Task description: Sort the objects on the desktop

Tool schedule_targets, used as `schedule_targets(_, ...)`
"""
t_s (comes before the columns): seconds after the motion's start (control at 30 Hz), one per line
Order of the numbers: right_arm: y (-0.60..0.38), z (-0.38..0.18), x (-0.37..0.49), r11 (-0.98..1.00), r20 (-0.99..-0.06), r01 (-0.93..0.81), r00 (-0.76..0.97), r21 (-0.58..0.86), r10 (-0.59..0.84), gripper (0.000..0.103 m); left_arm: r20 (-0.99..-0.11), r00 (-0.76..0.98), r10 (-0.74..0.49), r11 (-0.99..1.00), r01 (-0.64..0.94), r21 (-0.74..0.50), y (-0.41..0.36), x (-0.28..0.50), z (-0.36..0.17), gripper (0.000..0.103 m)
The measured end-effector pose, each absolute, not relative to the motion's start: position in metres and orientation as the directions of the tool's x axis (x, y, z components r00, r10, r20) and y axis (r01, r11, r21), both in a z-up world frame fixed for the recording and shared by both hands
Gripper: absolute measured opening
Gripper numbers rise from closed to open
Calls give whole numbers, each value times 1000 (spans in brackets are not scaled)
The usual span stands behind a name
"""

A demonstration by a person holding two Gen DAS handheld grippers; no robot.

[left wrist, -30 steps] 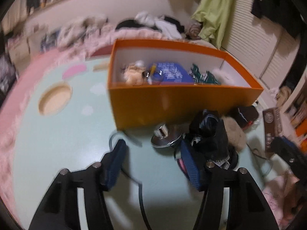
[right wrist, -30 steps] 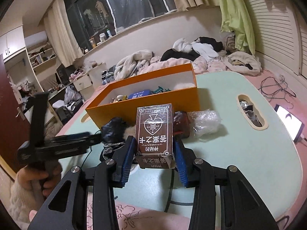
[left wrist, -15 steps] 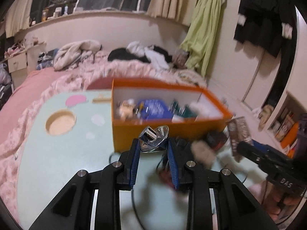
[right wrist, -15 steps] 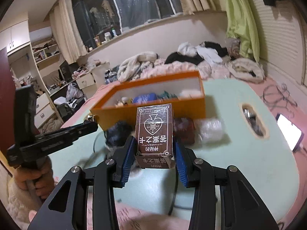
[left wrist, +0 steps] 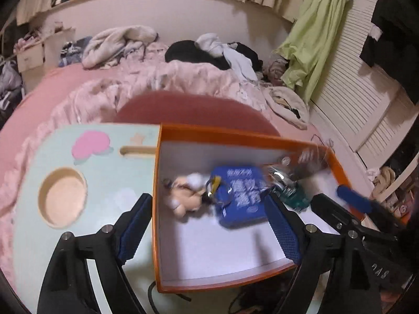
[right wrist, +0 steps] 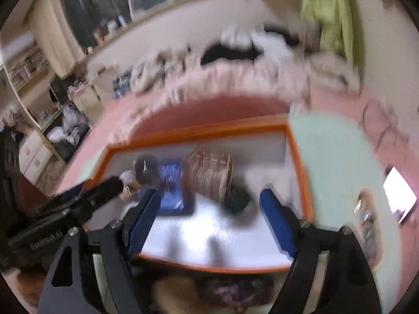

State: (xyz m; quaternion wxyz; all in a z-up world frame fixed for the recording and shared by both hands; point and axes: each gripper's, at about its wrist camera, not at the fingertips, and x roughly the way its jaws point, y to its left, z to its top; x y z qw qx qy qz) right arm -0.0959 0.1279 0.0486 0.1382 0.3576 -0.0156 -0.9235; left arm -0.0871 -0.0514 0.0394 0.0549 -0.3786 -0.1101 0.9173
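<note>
Left wrist view shows your left gripper (left wrist: 209, 225) spread wide and holding nothing; its jaws have just been opening. One blue-padded finger hangs over the pale green tabletop (left wrist: 110, 180) just outside the left wall of the orange cardboard box with a white inside (left wrist: 155, 209), the other hangs inside the box, so the jaws straddle that wall without a visible touch. Between them lies bare white box floor.

Right wrist view shows your right gripper (right wrist: 209, 225) likewise released, jaws just opened, nothing between the pads. Both fingers sit above the box near its front wall.

Box contents, left wrist view: a small tan plush toy (left wrist: 184, 196) near the left wall, a flat blue packet with white lettering (left wrist: 241, 196) at the middle, and a shiny silver metal piece (left wrist: 277, 178), smeared by motion, over the packet's right corner. A brown patterned card box (right wrist: 209, 172), badly blurred in the right wrist view, appears tilted inside the orange box, beyond the fingers; you cannot tell whether it rests or is in the air.

Open room: the near half of the box floor is free, and the tabletop left of the box is open apart from its round recess (left wrist: 62, 196).

Your right gripper's tip crosses the box's right rim in the left wrist view. Dark items below the front wall are cut off and unclear.
</note>
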Motion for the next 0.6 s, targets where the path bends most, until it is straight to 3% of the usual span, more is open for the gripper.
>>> schedule_targets(0.07, 127, 49, -88, -955, -648, 270, -708, 119, -281, 78, -650, -733, 199, -963, -24, -268, -54, -79, 39, 86)
schedule_targets(0.2, 145, 70, -56, -949, -533, 252, -786, 188, -314, 78, -561, -807, 184, -960, -26, -278, -63, -48, 59, 86)
schedule_targets(0.37, 173, 80, -7, -946, -469, 272, -821, 177, -324, 78, -563, -806, 179, -975, -71, -209, -65, -1, 65, 91)
schedule_targets(0.6, 203, 29, 28, -950, -608, 254, -730, 182, -312, 78, -702, -690, 175, -985, -131, -117, -40, 40, 9, 91)
